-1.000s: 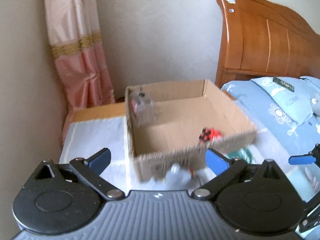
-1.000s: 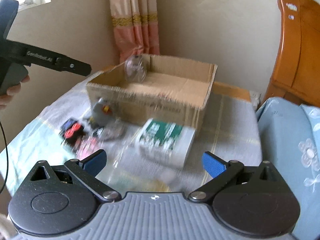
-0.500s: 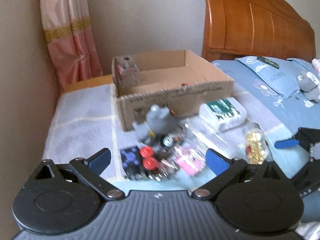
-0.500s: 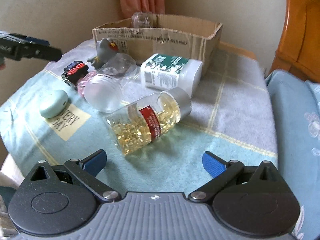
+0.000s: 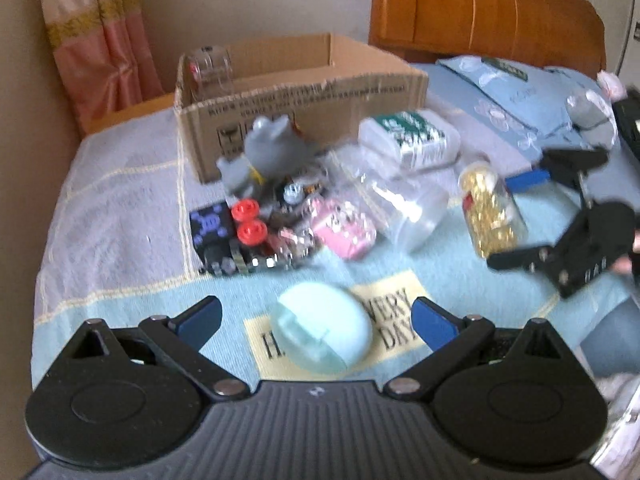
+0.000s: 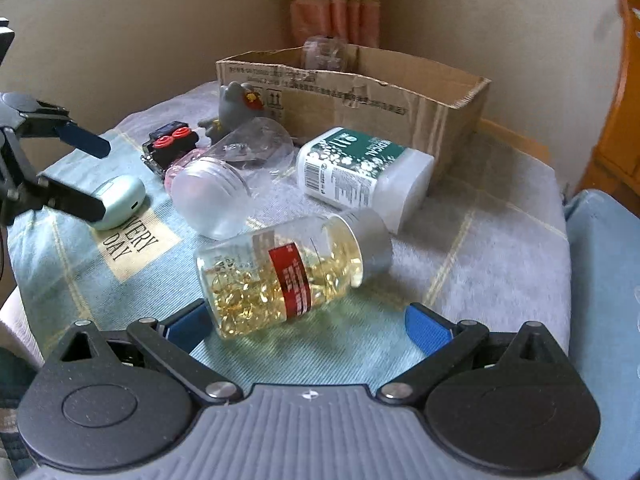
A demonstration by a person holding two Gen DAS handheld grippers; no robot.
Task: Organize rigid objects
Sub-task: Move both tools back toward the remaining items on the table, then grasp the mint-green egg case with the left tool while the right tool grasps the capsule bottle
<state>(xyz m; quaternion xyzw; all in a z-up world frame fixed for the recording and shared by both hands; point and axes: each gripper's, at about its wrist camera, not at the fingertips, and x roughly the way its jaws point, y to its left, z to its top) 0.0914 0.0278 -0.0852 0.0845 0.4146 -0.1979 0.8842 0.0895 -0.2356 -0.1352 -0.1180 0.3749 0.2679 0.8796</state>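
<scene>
Right wrist view: capsule bottle [image 6: 292, 276] lying on its side on the cloth-covered bench [image 6: 492, 248], base end nearest and roughly between the spread jaws of the right gripper [image 6: 306, 322]. Judged as an approach to a grasp. Best squared to the round body first, then lowered with jaws straddling the glass near the red label rather than the grey cap; slow closure advised, since a smooth cylinder on cloth may roll or squirt out. Jaws wide apart, holding nothing, contact with the bottle not clear.

Left wrist view, blurred: mint-green oval case [image 5: 322, 330] on the cloth just ahead of the left gripper [image 5: 316, 316], between its parted jaws, nothing clamped. Similar care needed: centred over the widest part, level, gentle squeeze.

Cardboard box [image 6: 400, 96] at the back of the bench, likely destination, with a clear jar [image 6: 325, 53] showing at its far corner. Other loose items just in front: white bottle [image 6: 362, 176], clear empty jar [image 6: 228, 184], grey toy [image 6: 236, 106].
</scene>
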